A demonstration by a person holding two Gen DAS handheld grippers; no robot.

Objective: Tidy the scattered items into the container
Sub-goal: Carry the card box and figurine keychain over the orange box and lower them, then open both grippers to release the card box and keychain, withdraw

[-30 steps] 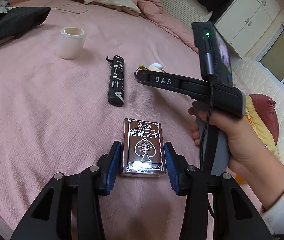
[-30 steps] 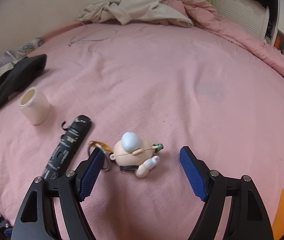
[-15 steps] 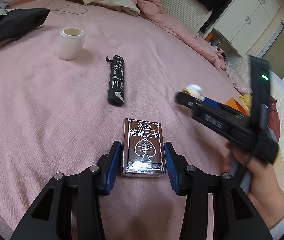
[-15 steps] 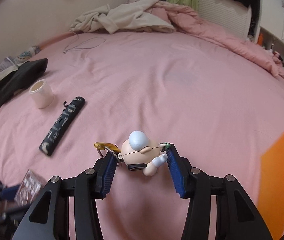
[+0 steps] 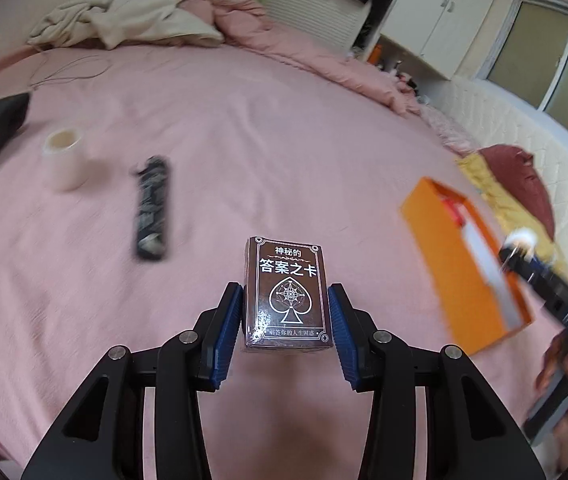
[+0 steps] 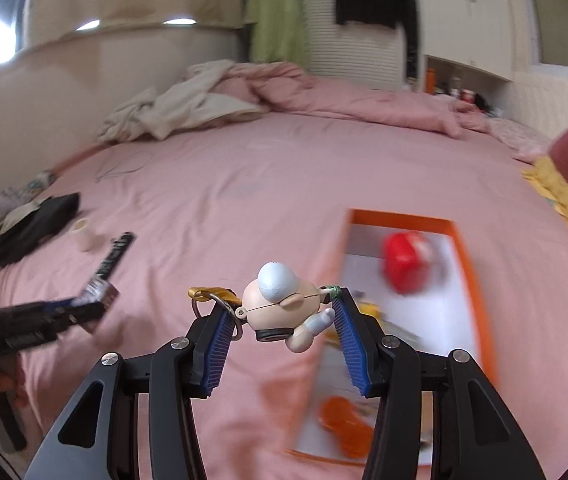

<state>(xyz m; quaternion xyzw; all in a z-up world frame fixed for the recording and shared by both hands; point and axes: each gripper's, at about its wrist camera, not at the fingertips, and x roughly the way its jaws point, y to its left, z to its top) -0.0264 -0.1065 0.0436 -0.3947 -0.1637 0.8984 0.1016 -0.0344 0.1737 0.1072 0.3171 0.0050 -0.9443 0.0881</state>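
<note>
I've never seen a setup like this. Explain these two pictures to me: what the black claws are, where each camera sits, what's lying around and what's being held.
No robot here: a person holds a two-finger gripper in each hand, with a camera on each looking along its fingers.

In the left wrist view, the left gripper clamps a dark card box. In the right wrist view, the right gripper clamps a small figurine keychain.

On the pink bed lie a pale tape roll, a black stick-shaped item and an open orange box, already holding a few things.

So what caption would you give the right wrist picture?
Right gripper carries a figurine keychain over the pink bed toward the orange box.
</note>
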